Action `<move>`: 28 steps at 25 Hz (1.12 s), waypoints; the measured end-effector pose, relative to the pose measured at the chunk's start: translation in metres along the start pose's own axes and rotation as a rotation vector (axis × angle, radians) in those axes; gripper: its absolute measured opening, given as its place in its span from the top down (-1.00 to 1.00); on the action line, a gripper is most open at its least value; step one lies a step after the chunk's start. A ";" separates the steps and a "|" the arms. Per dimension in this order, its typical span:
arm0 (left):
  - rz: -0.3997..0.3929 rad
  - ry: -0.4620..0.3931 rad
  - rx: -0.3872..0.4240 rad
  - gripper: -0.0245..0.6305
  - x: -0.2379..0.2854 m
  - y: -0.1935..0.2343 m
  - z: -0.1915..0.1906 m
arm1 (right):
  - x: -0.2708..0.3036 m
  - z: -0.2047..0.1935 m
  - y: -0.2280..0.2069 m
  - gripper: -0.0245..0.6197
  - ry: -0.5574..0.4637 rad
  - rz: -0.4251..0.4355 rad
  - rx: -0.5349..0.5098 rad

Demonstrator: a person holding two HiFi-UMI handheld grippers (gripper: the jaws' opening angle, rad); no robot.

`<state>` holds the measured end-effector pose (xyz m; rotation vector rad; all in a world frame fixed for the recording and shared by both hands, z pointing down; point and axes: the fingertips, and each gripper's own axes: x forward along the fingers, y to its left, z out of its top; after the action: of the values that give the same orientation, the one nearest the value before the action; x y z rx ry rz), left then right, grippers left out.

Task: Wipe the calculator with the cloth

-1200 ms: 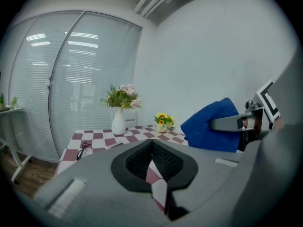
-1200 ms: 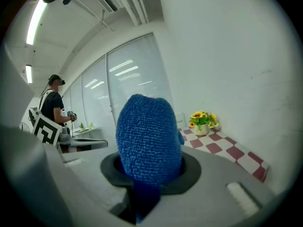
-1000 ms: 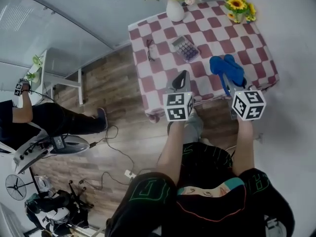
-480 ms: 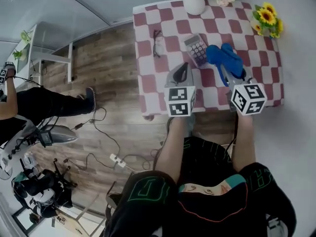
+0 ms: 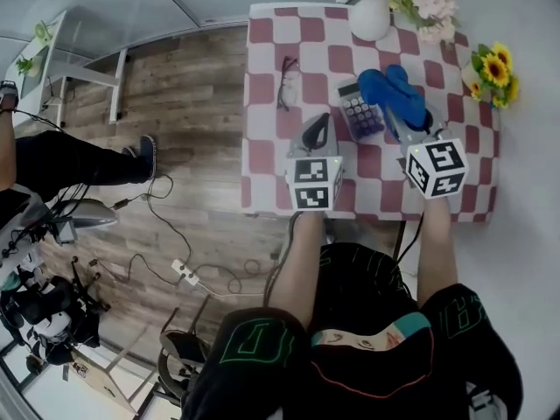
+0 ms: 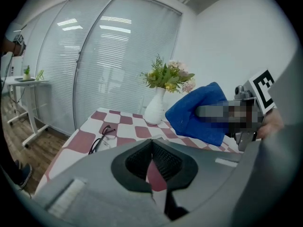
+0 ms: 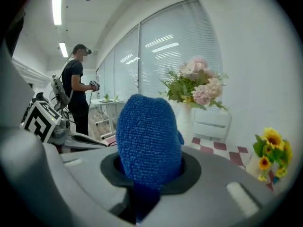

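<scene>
A grey calculator [image 5: 357, 116] with dark keys lies on the red-and-white checked table [image 5: 265, 121]. A blue cloth [image 5: 394, 94] hangs over the calculator's far right corner, and my right gripper [image 5: 409, 128] is shut on it. In the right gripper view the cloth [image 7: 149, 136] bulges out of the jaws and hides what lies ahead. My left gripper [image 5: 322, 122] hovers just left of the calculator, shut and holding nothing. From the left gripper view the cloth [image 6: 199, 112] shows at the right; the calculator is hidden behind the jaws.
Folded glasses [image 5: 286, 81] lie left of the calculator. A white vase of flowers [image 5: 369, 16] stands at the table's far edge and sunflowers [image 5: 492, 73] at its right corner. A person [image 7: 75, 89] stands across the room. Cables lie on the wooden floor [image 5: 184, 269].
My right gripper has carried the blue cloth leftwards, from well right of the calculator to over its right side. The left gripper has kept its place beside the calculator.
</scene>
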<state>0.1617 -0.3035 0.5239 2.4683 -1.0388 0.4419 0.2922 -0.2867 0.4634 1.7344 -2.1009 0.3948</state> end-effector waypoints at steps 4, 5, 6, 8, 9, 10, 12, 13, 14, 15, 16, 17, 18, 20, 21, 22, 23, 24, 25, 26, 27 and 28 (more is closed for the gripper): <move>0.043 -0.002 -0.023 0.89 0.004 0.005 0.001 | 0.025 0.005 -0.003 0.60 0.026 0.051 -0.119; 0.057 -0.008 -0.029 0.89 0.005 0.006 0.003 | 0.032 0.005 -0.003 0.60 0.032 0.066 -0.149; 0.073 -0.014 -0.038 0.89 0.005 0.007 0.003 | 0.038 0.005 -0.003 0.60 0.040 0.085 -0.181; 0.104 -0.023 -0.055 0.89 0.003 0.008 0.003 | 0.050 0.003 0.002 0.60 0.053 0.131 -0.245; 0.117 -0.027 -0.062 0.89 0.002 0.007 0.003 | 0.056 0.003 0.004 0.60 0.056 0.151 -0.275; 0.128 -0.031 -0.066 0.89 0.002 0.007 0.002 | 0.062 0.003 0.006 0.60 0.058 0.169 -0.303; 0.144 -0.043 -0.076 0.89 0.001 0.003 0.001 | 0.073 0.002 0.010 0.60 0.061 0.200 -0.353; 0.151 -0.047 -0.081 0.89 0.000 0.002 0.000 | 0.078 0.002 0.012 0.60 0.064 0.216 -0.376; 0.158 -0.047 -0.087 0.89 -0.001 0.000 -0.002 | 0.082 0.001 0.015 0.60 0.068 0.233 -0.399; 0.164 -0.046 -0.093 0.89 -0.001 -0.001 -0.003 | 0.086 -0.001 0.018 0.60 0.074 0.251 -0.427; 0.170 -0.046 -0.099 0.89 -0.002 -0.002 -0.004 | 0.090 -0.002 0.022 0.60 0.082 0.271 -0.459; 0.178 -0.047 -0.103 0.89 -0.003 -0.003 -0.005 | 0.094 -0.004 0.025 0.60 0.091 0.291 -0.495; 0.186 -0.049 -0.107 0.89 -0.004 -0.003 -0.005 | 0.099 -0.006 0.029 0.60 0.101 0.310 -0.533; 0.205 -0.052 -0.117 0.89 -0.006 -0.002 -0.008 | 0.109 -0.014 0.036 0.60 0.122 0.343 -0.613; 0.215 -0.052 -0.122 0.89 -0.007 -0.001 -0.010 | 0.113 -0.021 0.039 0.60 0.138 0.358 -0.652; 0.224 -0.050 -0.126 0.89 -0.008 -0.002 -0.012 | 0.115 -0.028 0.041 0.60 0.156 0.374 -0.686; 0.231 -0.046 -0.131 0.89 -0.009 -0.002 -0.014 | 0.116 -0.037 0.044 0.60 0.175 0.392 -0.717; 0.235 -0.042 -0.135 0.89 -0.011 -0.004 -0.016 | 0.115 -0.046 0.047 0.60 0.190 0.409 -0.744; 0.240 -0.041 -0.139 0.89 -0.012 -0.004 -0.017 | 0.114 -0.053 0.049 0.60 0.200 0.425 -0.768; 0.247 -0.043 -0.141 0.89 -0.013 -0.004 -0.017 | 0.112 -0.059 0.052 0.60 0.207 0.441 -0.788; 0.252 -0.046 -0.144 0.89 -0.014 -0.005 -0.018 | 0.109 -0.064 0.054 0.60 0.213 0.458 -0.804; 0.256 -0.046 -0.148 0.89 -0.014 -0.006 -0.018 | 0.107 -0.069 0.057 0.60 0.219 0.475 -0.815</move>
<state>0.1540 -0.2821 0.5317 2.2347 -1.3631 0.3715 0.2276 -0.3377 0.5761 0.7030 -2.0642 -0.1469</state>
